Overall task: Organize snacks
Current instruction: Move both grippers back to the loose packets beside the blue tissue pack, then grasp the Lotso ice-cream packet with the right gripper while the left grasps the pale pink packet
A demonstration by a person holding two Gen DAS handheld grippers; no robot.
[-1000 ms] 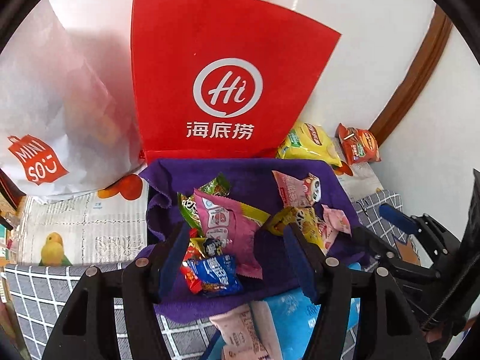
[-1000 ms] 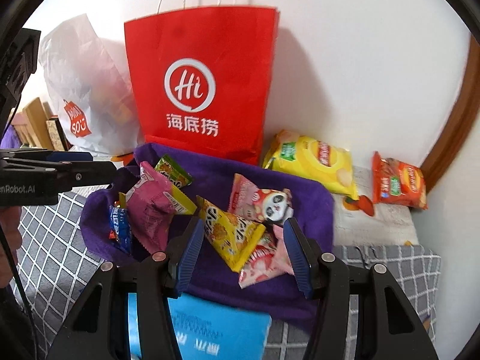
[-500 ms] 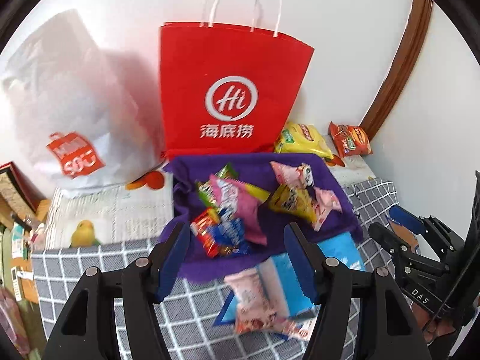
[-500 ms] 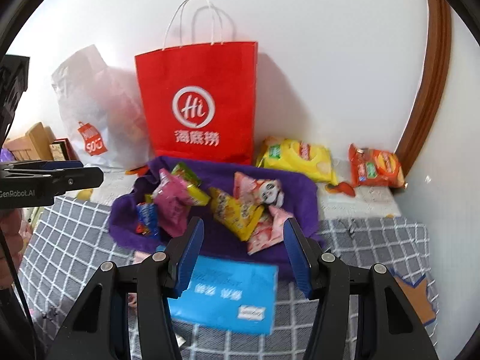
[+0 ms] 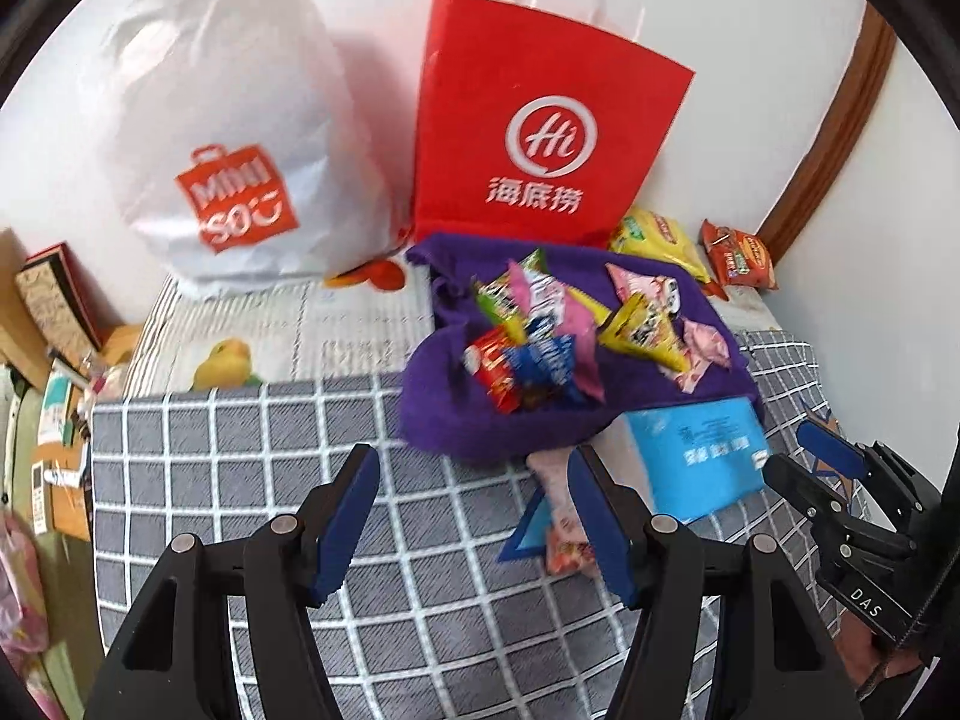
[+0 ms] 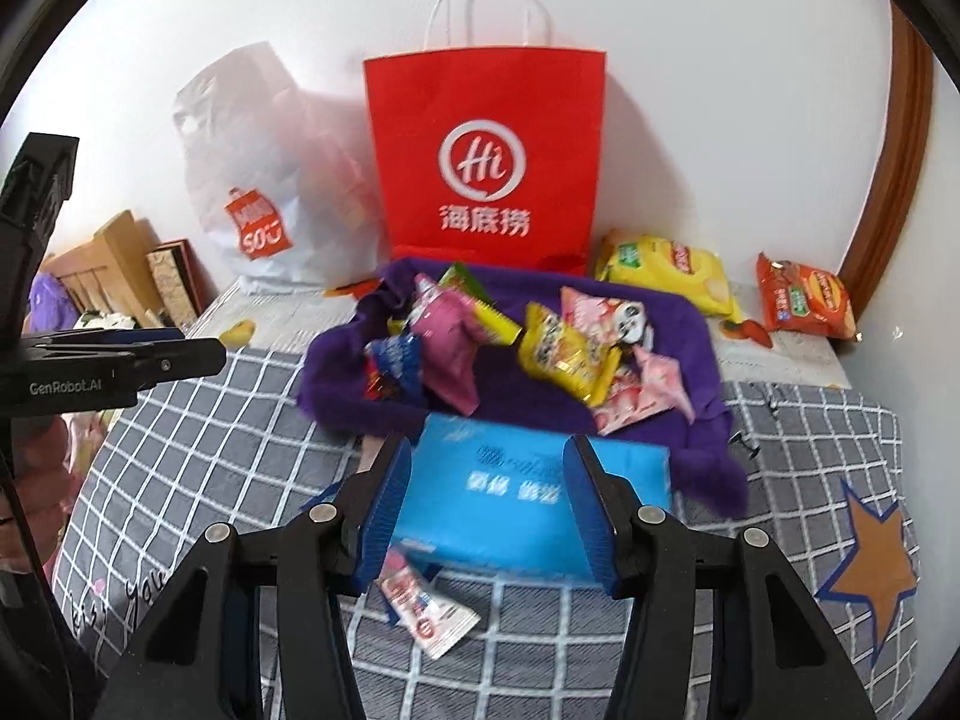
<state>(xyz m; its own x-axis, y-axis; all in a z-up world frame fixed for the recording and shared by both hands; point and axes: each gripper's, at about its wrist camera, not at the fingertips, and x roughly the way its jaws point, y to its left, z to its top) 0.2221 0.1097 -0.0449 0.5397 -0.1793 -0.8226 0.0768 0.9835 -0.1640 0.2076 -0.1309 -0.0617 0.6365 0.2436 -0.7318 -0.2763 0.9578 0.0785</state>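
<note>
Leaning against a white wall, a white plastic shopping bag with an orange logo (image 5: 234, 168) and a red paper carrier bag with white handles (image 6: 486, 162) stand behind the bed's grey checked cover (image 5: 240, 456), apparently waiting to receive sorted goods. Small foil snack packets (image 6: 480, 336) lie heaped on a rumpled purple cloth (image 6: 690, 330) (a makeshift tray, it seems); a flat blue packet (image 6: 528, 498) lies just in front. The left gripper (image 5: 474, 510) hovers with fingers spread, empty, angled down at the cover. The right gripper (image 6: 489, 507), jaws just narrowing yet parted and gripping nothing, tilts down over the blue packet.
</note>
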